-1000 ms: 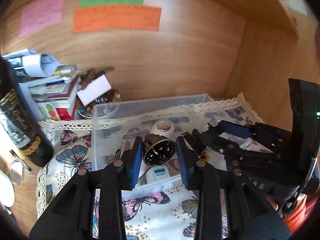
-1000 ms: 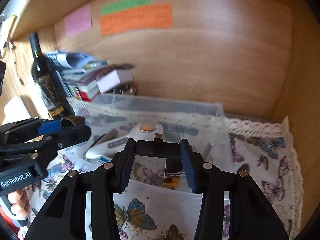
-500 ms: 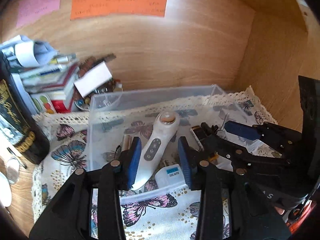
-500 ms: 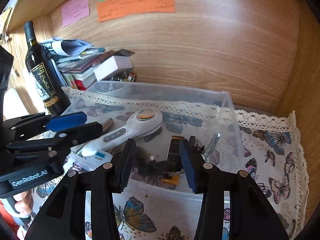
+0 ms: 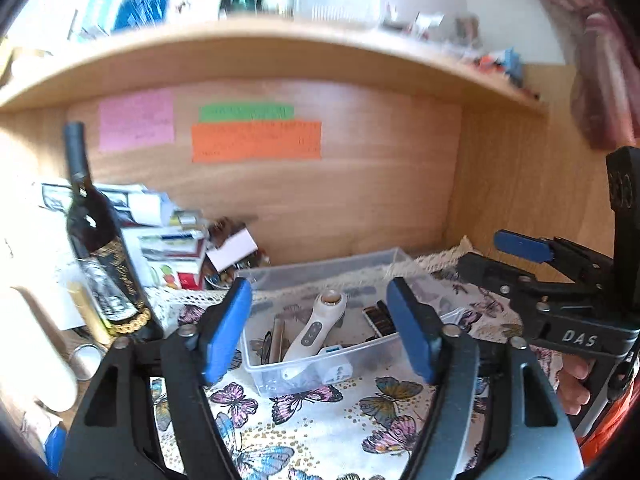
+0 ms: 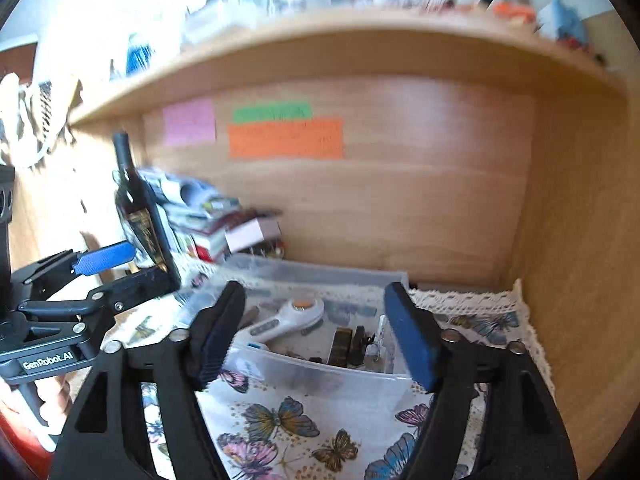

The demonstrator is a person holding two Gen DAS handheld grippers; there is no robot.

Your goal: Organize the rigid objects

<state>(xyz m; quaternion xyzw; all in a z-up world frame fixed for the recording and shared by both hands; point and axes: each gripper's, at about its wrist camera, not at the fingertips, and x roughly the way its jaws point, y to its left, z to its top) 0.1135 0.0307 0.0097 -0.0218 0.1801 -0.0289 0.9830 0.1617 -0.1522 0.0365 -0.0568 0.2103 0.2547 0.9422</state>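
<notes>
Two grippers: left gripper (image 5: 320,328), right gripper (image 6: 316,332). One clear plastic bin (image 5: 320,380), one white handheld device (image 5: 316,330) inside it. One dark wine bottle (image 5: 100,248). Three paper notes on the back panel: pink note (image 5: 136,124), green note (image 5: 246,112), orange note (image 5: 256,141). One butterfly-print cloth (image 5: 320,432).

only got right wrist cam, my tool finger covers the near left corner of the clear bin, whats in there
observer: a white plug adapter with a blue label, against the front wall of the bin.
operator: anything touching it
observer: the handle end of the white handheld device lies right beside it; contact is unclear.
operator: whats by the wine bottle base, left tool hides it
observer: left of the wine bottle there is a small round metal-rimmed object.
</notes>
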